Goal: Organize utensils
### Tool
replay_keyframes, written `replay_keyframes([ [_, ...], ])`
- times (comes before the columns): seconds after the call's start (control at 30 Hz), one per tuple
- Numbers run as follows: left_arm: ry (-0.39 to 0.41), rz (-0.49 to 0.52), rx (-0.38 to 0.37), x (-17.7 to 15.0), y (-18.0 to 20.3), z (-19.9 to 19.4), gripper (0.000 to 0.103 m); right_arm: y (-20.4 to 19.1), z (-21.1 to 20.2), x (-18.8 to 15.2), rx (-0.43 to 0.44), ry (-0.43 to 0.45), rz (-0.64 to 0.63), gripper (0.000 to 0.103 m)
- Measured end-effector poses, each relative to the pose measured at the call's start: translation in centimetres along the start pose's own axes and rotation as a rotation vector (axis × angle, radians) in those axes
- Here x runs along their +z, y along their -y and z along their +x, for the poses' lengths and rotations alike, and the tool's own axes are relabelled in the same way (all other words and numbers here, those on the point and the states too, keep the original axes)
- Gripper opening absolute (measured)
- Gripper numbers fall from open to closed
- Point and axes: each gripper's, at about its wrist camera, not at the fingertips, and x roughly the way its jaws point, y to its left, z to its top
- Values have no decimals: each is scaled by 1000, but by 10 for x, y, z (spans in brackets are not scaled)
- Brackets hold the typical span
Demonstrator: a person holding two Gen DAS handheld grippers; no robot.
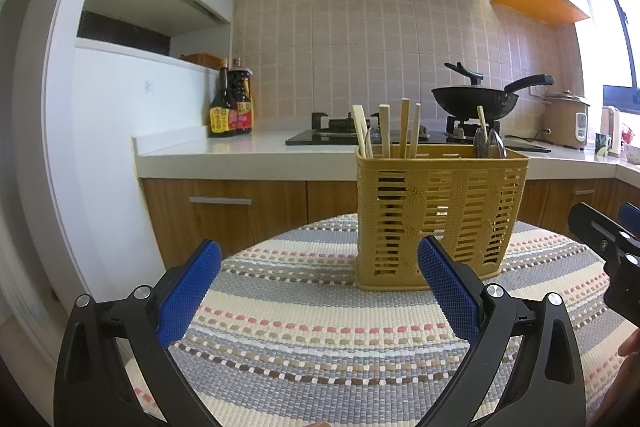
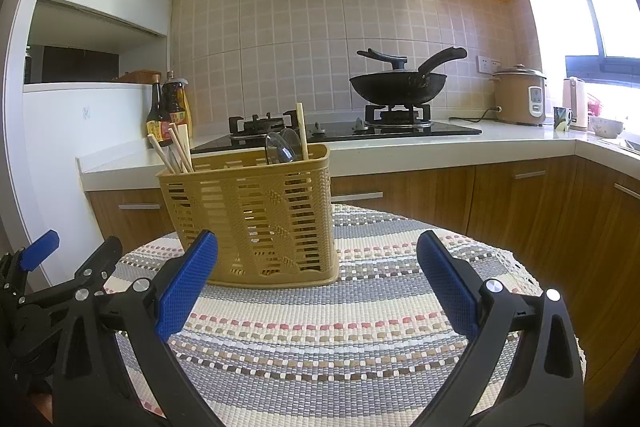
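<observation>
Left wrist view: both hand-held grippers, left (image 1: 319,281) and right (image 2: 317,277), hover spread wide, level over the mat (image 1: 320,339), facing the basket (image 1: 438,215).

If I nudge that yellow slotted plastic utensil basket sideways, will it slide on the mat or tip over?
The yellow slotted plastic utensil basket is tall and narrow, so a high push would probably tip it. The woven striped mat looks grippy, so sliding seems less likely. The wooden chopsticks standing above the rim would likely rattle or shift.
</observation>
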Motion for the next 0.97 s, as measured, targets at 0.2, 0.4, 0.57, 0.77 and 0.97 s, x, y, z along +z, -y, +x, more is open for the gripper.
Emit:
replay_keyframes([
  [0.2, -12, -21, 3, 0, -5, 3, 95, 0, -1, 0, 0, 4, -3, 95],
  [0.4, 1, -1, 16, -1, -1, 1, 95, -1, -1, 0, -3, 6, -12, 95],
  [0.57, 11, 16, 51, 0, 0, 0, 95, -2, -1, 0, -1, 3, -13, 95],
  [0.77, 12, 6, 30, 1, -2, -2, 96, -3, -1, 0, -2, 4, -19, 95],
  [0.97, 2, -18, -8, 1, -5, -2, 96, -2, -1, -1, -2, 2, -15, 95],
])
